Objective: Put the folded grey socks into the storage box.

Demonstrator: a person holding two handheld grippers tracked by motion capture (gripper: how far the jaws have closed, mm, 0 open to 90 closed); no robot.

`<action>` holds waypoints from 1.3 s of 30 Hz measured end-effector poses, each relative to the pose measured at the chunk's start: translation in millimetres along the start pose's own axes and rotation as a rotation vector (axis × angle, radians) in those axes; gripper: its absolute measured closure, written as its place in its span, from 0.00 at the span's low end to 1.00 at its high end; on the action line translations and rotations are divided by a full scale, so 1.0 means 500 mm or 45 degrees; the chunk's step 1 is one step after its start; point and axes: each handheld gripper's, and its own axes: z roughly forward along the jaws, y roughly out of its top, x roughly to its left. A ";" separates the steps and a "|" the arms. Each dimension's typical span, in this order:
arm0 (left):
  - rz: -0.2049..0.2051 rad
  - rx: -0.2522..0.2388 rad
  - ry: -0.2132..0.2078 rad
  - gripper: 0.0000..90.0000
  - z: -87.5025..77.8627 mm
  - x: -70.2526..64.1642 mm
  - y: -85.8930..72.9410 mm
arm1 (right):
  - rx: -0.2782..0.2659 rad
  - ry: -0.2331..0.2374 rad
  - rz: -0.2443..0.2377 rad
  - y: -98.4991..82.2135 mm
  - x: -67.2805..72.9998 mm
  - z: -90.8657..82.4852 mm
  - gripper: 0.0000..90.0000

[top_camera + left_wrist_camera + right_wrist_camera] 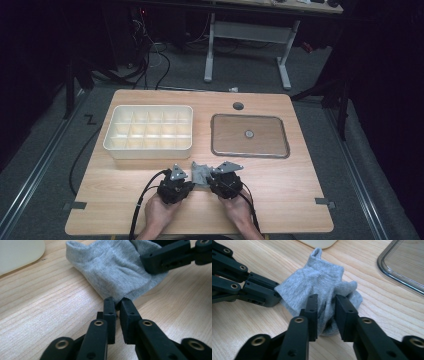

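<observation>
The grey sock (pixel 322 287) lies bunched near the table's (pixel 300 200) front edge, midway along it. The left gripper (pixel 117 302) pinches only the sock's thin edge, so a pull could slip it free. The right gripper (pixel 326 301) clamps a thick fold, which may drag the whole bundle along instead of spreading it.

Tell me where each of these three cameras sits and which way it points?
High view: above the table's near side, looking forward and down; both hands, left gripper, right gripper.
Left gripper view: on the left gripper, along its jaws pinching the grey sock.
Right gripper view: on the right gripper, jaws around bunched sock.
Both gripper views share the sock and the other gripper.
</observation>
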 end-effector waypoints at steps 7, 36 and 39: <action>0.001 0.003 0.006 1.00 0.000 -0.001 0.000 | -0.021 -0.002 0.023 -0.007 -0.011 -0.006 0.88; 0.018 -0.080 -0.045 0.83 0.003 -0.016 0.010 | -0.002 -0.016 0.044 0.012 -0.016 0.007 0.78; 0.027 -0.089 -0.035 0.76 0.010 -0.021 0.011 | 0.012 -0.011 0.056 0.008 -0.019 0.013 0.80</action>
